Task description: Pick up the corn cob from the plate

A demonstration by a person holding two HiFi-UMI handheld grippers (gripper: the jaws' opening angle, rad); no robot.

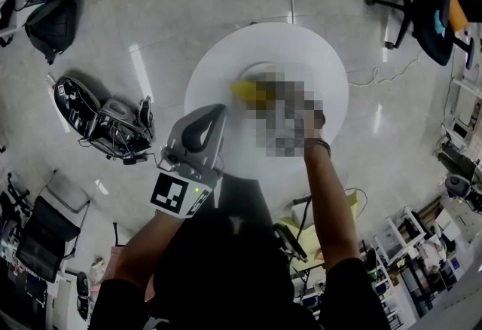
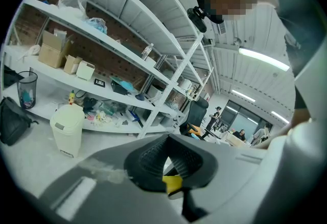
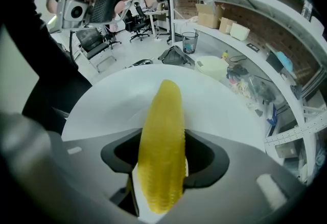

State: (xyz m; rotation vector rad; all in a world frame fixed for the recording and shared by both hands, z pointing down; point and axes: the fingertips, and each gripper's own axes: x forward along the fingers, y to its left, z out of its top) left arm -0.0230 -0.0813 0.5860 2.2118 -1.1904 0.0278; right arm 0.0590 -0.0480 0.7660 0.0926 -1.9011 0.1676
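Pinching the corn cob [image 3: 162,115] across its girth on the plate [image 1: 253,68], my right claw [image 3: 161,154] is half closed, pads against what I judge stiff, light, roll-prone sides.

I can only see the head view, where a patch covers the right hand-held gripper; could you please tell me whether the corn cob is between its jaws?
Observer: Yes. In the right gripper view the corn cob runs lengthwise between the jaws of the right hand-held gripper, and both jaws look pressed to its sides.
Operator: Thank you. Where along the cob does it grip?
Observer: Nearer the end close to the camera; the longer part runs on beyond the jaws, over the white table.
Operator: And the left hand-held gripper?
Observer: The left gripper view shows the left hand-held gripper with its jaws shut, nothing held, facing the shelves.
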